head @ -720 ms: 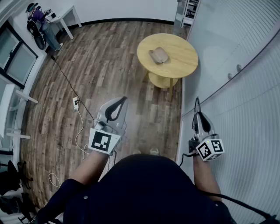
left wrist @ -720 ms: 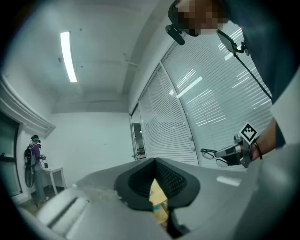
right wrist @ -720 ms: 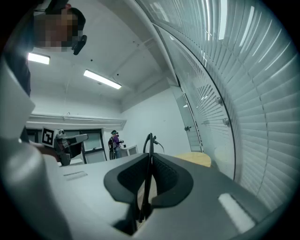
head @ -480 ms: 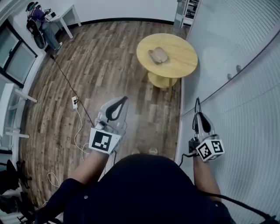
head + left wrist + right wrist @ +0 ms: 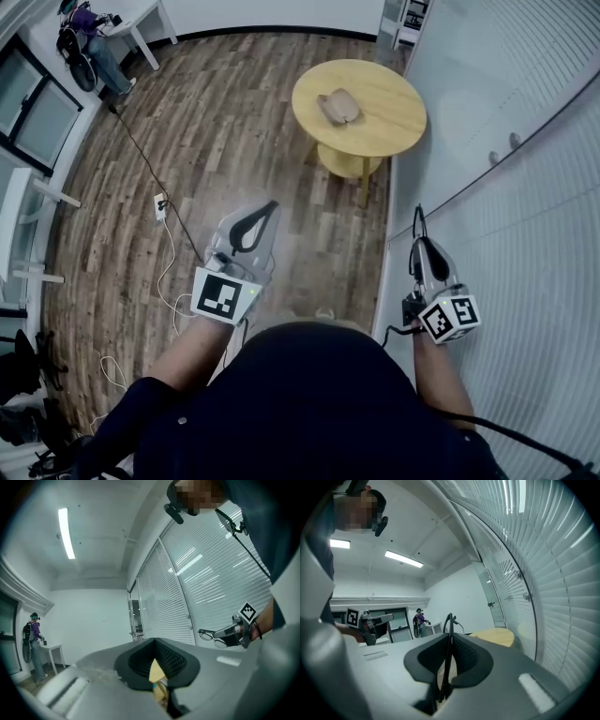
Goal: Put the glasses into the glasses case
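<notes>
The tan glasses case point(image 5: 339, 107) lies shut on a round yellow table point(image 5: 389, 127) across the wooden floor, well ahead of both grippers. My right gripper point(image 5: 421, 246) is shut on black-framed glasses point(image 5: 417, 223), held close to the blind-covered wall. In the right gripper view a thin black part of the frame point(image 5: 448, 623) runs between the pressed pads point(image 5: 465, 654). The left gripper view shows the glasses point(image 5: 210, 637) sticking out of the right gripper point(image 5: 220, 633). My left gripper point(image 5: 270, 208) is held out level at waist height with a narrow gap between its pads point(image 5: 171, 657) and nothing in it.
A white wall of blinds point(image 5: 525, 187) runs along the right, close to my right hand. A black cable point(image 5: 141, 169) and socket point(image 5: 159, 202) lie on the floor at the left. A person point(image 5: 86, 42) stands by a white desk far off at the back left.
The head view has tipped slightly, so the table sits a little higher in the picture. Both grippers keep their places, and the right one keeps its hold on the glasses.
</notes>
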`<state>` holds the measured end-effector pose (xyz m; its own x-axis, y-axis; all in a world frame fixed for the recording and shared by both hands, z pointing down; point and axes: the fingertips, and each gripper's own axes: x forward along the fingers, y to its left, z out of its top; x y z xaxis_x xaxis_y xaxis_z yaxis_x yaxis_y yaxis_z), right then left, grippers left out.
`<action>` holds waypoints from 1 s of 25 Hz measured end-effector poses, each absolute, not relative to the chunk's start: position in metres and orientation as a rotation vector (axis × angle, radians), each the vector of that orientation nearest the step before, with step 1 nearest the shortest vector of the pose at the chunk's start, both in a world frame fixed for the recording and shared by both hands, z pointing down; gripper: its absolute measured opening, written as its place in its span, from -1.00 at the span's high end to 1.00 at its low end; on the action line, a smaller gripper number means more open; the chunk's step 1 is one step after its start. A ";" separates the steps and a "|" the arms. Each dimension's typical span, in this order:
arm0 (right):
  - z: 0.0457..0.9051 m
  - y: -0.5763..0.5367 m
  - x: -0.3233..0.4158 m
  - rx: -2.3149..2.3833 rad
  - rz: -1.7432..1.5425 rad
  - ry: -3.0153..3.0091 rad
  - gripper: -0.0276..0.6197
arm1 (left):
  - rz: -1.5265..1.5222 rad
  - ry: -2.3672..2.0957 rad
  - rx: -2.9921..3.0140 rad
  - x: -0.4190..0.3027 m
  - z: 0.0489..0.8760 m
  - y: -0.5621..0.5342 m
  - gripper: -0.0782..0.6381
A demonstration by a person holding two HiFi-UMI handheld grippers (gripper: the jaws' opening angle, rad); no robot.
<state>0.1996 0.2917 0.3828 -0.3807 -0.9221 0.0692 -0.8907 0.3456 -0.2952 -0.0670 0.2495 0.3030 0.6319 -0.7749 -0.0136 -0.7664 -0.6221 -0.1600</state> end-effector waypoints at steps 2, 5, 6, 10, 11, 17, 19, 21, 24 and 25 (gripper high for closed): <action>0.385 0.289 0.203 -1.607 -0.471 2.505 0.82 | -0.085 1.309 -2.687 -0.061 0.306 0.249 0.77; 0.382 0.285 0.205 -1.528 -0.481 2.535 0.82 | -0.066 1.350 -2.669 -0.058 0.308 0.249 0.77; 0.383 0.282 0.205 -1.518 -0.479 2.546 0.82 | -0.062 1.364 -2.668 -0.058 0.310 0.249 0.77; 0.389 0.269 0.208 -1.511 -0.519 2.549 0.82 | -0.065 1.396 -2.671 -0.062 0.313 0.239 0.76; 0.388 0.266 0.207 -1.508 -0.522 2.555 0.82 | -0.060 1.402 -2.666 -0.064 0.311 0.234 0.77; 0.394 0.231 0.209 -1.547 -0.538 2.571 0.82 | -0.041 1.387 -2.669 -0.067 0.316 0.193 0.76; 0.395 0.215 0.207 -1.564 -0.548 2.576 0.82 | -0.031 1.388 -2.688 -0.069 0.321 0.175 0.76; 0.397 0.196 0.205 -1.581 -0.551 2.582 0.82 | -0.036 1.391 -2.700 -0.073 0.326 0.153 0.76; 0.400 0.165 0.202 -1.590 -0.586 2.563 0.82 | -0.082 1.396 -2.710 -0.080 0.338 0.114 0.76; 0.404 0.154 0.201 -1.591 -0.604 2.560 0.82 | -0.095 1.399 -2.715 -0.082 0.342 0.100 0.77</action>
